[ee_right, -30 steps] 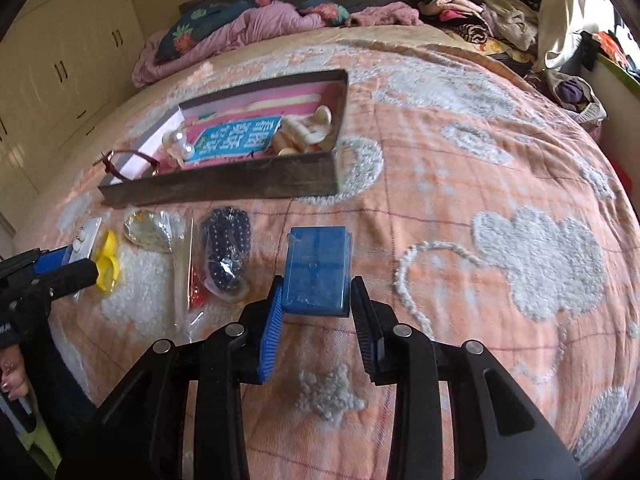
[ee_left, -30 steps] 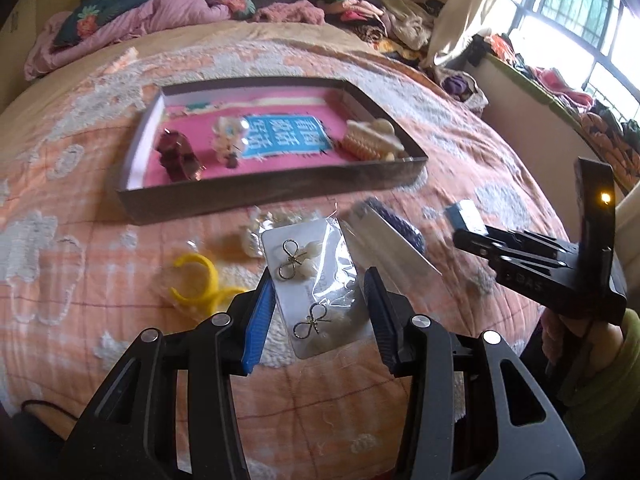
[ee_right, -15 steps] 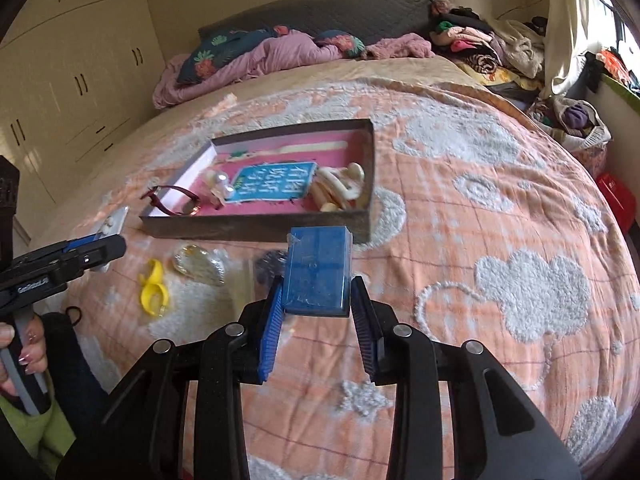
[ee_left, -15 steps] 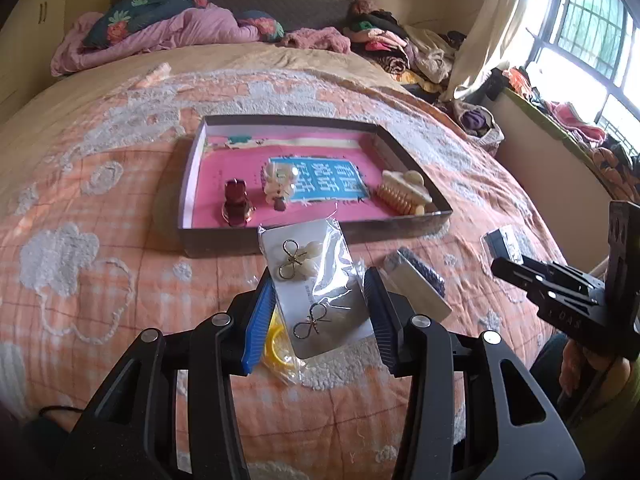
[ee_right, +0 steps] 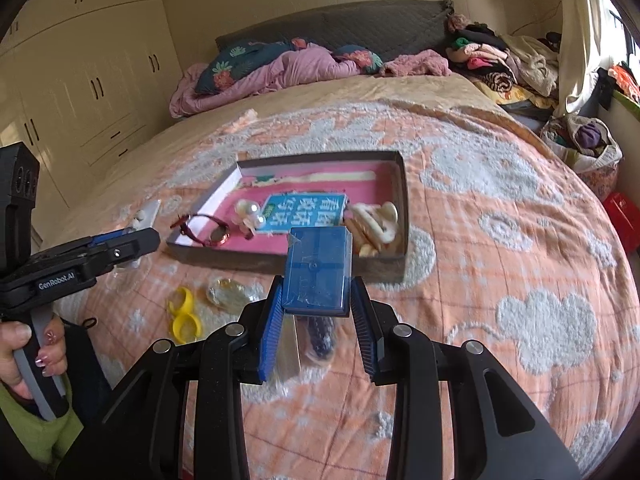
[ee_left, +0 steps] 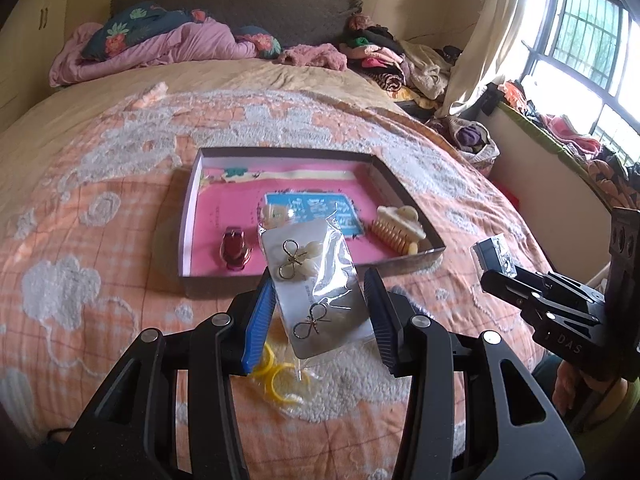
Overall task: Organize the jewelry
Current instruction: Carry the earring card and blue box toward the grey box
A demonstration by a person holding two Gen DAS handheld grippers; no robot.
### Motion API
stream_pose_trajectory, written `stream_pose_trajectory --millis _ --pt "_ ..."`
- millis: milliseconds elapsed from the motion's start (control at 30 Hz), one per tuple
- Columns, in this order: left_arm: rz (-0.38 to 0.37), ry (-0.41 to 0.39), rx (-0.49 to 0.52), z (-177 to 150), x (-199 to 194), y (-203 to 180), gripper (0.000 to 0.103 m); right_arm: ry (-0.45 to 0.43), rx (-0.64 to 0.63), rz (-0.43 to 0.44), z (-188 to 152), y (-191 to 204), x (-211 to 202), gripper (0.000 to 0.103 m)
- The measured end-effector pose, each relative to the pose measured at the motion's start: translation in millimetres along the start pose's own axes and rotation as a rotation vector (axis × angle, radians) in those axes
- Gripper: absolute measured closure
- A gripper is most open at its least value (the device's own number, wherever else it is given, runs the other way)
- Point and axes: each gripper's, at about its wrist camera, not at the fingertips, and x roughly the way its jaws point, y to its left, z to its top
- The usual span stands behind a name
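Note:
My left gripper (ee_left: pixel 318 312) is shut on a clear packet of bow earrings on a white card (ee_left: pixel 316 284), held above the bedspread in front of the box. My right gripper (ee_right: pixel 316 314) is shut on a small blue plastic case (ee_right: pixel 318 270), also lifted off the bed. The shallow pink-lined box (ee_left: pixel 192 208) (ee_right: pixel 402 200) lies ahead on the bed, holding a red watch (ee_left: pixel 234 248) (ee_right: pixel 206 230), a pearl clip (ee_right: pixel 248 212) and a cream hair claw (ee_left: pixel 398 226) (ee_right: pixel 376 222). In the left wrist view the right gripper (ee_left: pixel 494 276) with its case shows at the right; in the right wrist view the left gripper (ee_right: pixel 136 240) shows at the left.
On the orange bedspread near me lie a yellow ring toy (ee_right: pixel 184 314) (ee_left: pixel 280 380), a clear bagged trinket (ee_right: pixel 228 294) and a dark bead packet (ee_right: pixel 320 334). Pillows and clothes pile at the headboard (ee_left: pixel 160 40). A hand (ee_right: pixel 28 356) grips the left tool's handle.
Both grippers have risen with their loads and drawn nearer the box. The items left on the bedspread now sit lower in both views.

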Motion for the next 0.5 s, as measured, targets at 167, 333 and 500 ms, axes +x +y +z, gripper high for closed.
stream_pose_trajectory --millis 167,333,500 --pt "-0.015 -0.007 0.012 10.7 4.9 -6.4 0.067 -0.025 0.000 -0.001 13.6 0.5 -3.1 0.071" --pt "-0.026 -0.009 0.028 19.5 11.8 -12.5 0.067 -0.048 -0.007 -0.006 28.0 0.2 -4.6 0.071" --pt "-0.031 -0.011 0.027 28.8 19.7 -14.6 0.067 -0.070 -0.007 -0.014 41.2 -2.5 -5.7 0.071"
